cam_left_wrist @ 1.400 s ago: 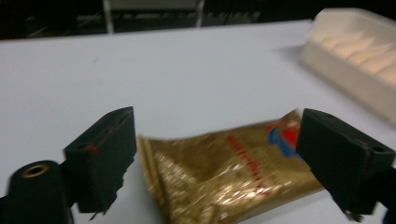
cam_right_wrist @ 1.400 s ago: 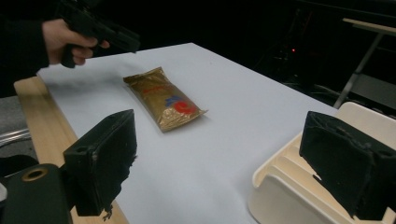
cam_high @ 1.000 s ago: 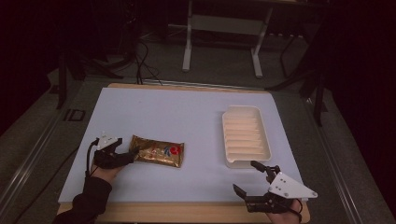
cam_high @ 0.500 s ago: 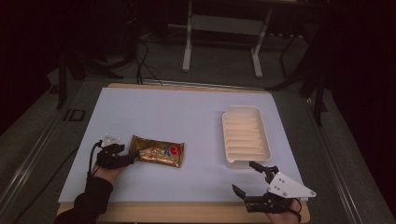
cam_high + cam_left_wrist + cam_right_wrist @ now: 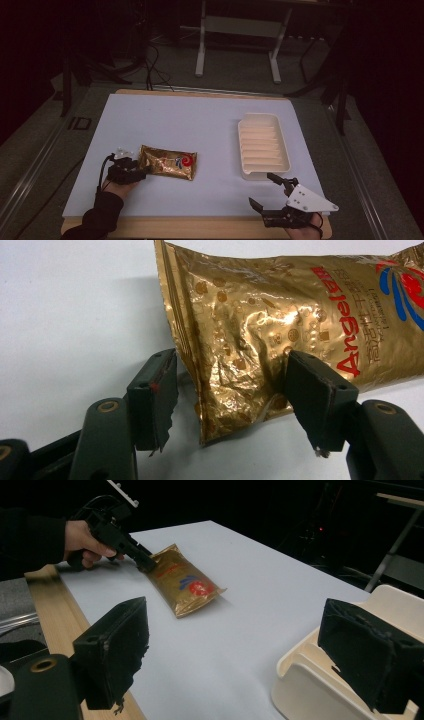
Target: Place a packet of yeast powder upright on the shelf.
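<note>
A: Two hand-held grippers in the high view: the left hand-held gripper (image 5: 137,170) sits at the near-left end of a crinkled gold foil packet (image 5: 167,162) lying flat on the white tabletop (image 5: 200,125); the right hand-held gripper (image 5: 267,192) hangs wide open, holding nothing, beside a cream ribbed plastic tray (image 5: 263,145).

B: Left gripper view?

A: Its jaws have just been closing around the packet's corner (image 5: 235,390); one pad touches, the other stands apart. Foil looks light, soft, slippery; grip the sealed edge.

B: Right gripper view?

A: Jaws spread, packet (image 5: 185,585) well apart.

The word "Angel" is printed in red on the gold foil packet (image 5: 280,325); red Chinese characters beside it and small dark print are not legible.
</note>
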Tool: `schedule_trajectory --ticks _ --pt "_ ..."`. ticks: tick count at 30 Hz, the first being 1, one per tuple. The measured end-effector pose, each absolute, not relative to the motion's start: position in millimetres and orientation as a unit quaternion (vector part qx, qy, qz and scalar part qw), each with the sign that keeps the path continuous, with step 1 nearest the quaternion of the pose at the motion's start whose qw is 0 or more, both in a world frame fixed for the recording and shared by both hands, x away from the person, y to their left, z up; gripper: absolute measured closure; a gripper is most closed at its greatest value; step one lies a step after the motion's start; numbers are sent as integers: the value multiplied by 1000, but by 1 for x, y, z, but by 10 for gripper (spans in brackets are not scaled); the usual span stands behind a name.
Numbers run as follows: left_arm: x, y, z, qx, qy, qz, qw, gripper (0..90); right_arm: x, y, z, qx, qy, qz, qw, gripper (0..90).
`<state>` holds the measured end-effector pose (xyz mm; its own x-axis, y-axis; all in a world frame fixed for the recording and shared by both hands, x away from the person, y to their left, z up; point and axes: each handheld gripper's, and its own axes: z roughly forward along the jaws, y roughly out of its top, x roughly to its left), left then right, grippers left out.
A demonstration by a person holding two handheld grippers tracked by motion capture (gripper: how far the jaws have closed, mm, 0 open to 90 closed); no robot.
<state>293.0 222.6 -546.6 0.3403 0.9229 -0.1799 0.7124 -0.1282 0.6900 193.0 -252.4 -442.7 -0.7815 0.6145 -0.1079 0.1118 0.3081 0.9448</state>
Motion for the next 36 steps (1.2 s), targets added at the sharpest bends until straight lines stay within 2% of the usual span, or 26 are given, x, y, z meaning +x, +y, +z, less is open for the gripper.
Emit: schedule_trajectory --ticks 3,4,5,7,8,9,10,13,25,36 --pt "289 219 -547 744 545 159 352 461 193 -252 -443 234 775 538 234 128" --pt "289 218 -547 745 544 160 353 533 193 -252 -443 235 775 538 233 128" --pt "288 217 -547 745 543 161 353 533 193 -252 -443 235 775 538 233 128" --pt "287 216 -547 745 542 167 350 651 193 -252 -443 235 776 538 232 129" --pt "287 217 -547 744 546 170 347 651 193 -252 -443 236 776 537 233 129" --pt "287 218 -548 739 551 165 351 731 193 -252 -443 235 776 537 233 129" --pt "287 219 -548 737 552 164 353 731 193 -252 -443 235 776 537 233 129" --pt "288 221 -548 732 559 162 355 883 193 -252 -443 236 776 536 233 129" --pt "287 217 -530 735 547 182 357 900 194 -254 -442 240 771 542 233 129" --pt "279 211 -496 757 481 228 379 900 194 -257 -441 250 761 551 235 116"
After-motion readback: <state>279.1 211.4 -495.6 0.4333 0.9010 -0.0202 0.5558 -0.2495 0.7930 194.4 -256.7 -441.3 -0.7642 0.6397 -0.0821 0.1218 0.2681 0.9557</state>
